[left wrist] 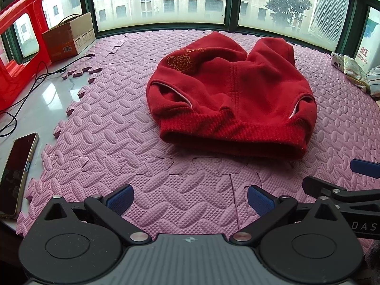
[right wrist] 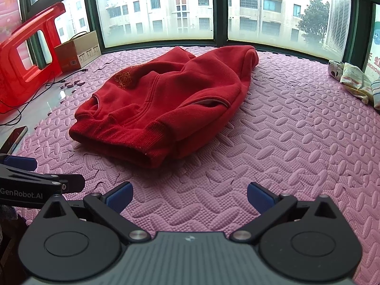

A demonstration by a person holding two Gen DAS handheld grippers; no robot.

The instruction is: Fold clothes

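- Lying on the pink foam mat [left wrist: 133, 142], the red hoodie [left wrist: 228, 95] is the landmark; it is roughly folded into a rounded heap, with its ribbed hem turned toward both grippers.
- The gold emblem [left wrist: 181, 60] sits on the far left part of the hoodie, and two pocket slits with pale lining open near the hem.
- The left gripper [left wrist: 190, 200] hovers over bare mat on the near side of the hoodie; its blue fingers [left wrist: 122, 198] stand wide apart and hold nothing.
- The right gripper [right wrist: 190, 198] is also on the near side of the hoodie, a little to the right of the hem corner; its blue fingers [right wrist: 260, 197] are spread and hold nothing.
- Neither gripper touches the hoodie; a strip of mat lies between the fingertips and the hem.
- In the left wrist view, part of the right gripper shows at the right edge, and in the right wrist view part of the left gripper shows at the left edge, so the two are side by side.
- Left of the hoodie, past the mat edge, a phone [left wrist: 17, 173] lies on a pale glossy surface, with black cables [left wrist: 35, 76] behind it.
- Far left of the hoodie there are a red plastic stool [left wrist: 21, 38] and a cardboard box [left wrist: 70, 38].
- Right of the hoodie, near the mat edge, some pale folded cloths [left wrist: 353, 71] lie.
- Behind the hoodie is a window [left wrist: 161, 0] with buildings outside.
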